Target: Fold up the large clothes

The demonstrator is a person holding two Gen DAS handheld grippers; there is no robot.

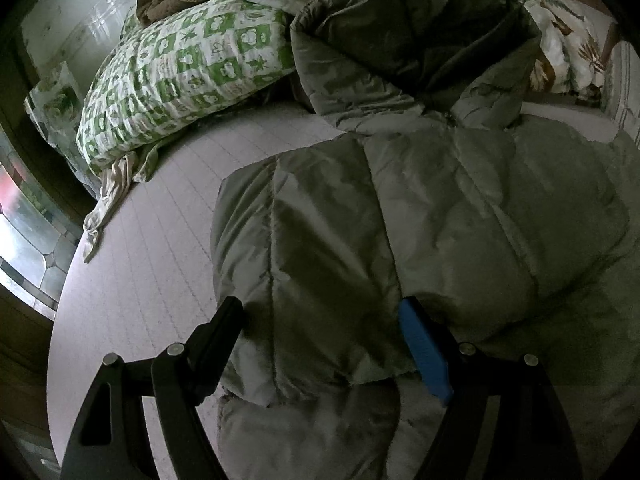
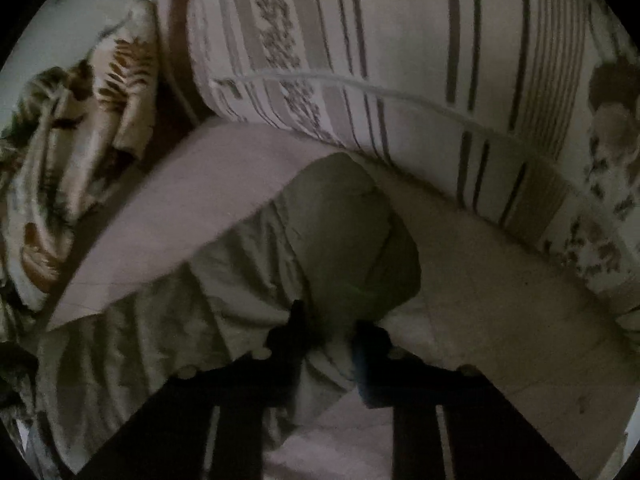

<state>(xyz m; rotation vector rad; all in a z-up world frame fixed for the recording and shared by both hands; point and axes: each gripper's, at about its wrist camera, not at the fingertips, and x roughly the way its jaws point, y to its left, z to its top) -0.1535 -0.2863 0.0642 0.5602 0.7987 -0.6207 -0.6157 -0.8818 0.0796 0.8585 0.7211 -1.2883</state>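
A large olive-green padded jacket (image 1: 420,208) lies on the pale bed sheet (image 1: 152,248), its hood (image 1: 420,32) spread toward the far pillows. My left gripper (image 1: 322,312) is open, its jaws wide apart around the jacket's folded left part near the hem. One finger carries a blue pad (image 1: 424,352). In the right wrist view, my right gripper (image 2: 326,326) is shut on a bunched part of the jacket (image 2: 344,232), pinched between both fingers just above the sheet (image 2: 500,288). That view is dim and blurred.
A green-and-white patterned pillow (image 1: 180,80) lies at the far left, a leaf-print quilt (image 1: 568,40) behind the hood. A striped pillow (image 2: 400,60) and the leaf-print bedding (image 2: 60,160) crowd the right gripper's far side. The bed edge (image 1: 60,300) curves along the left.
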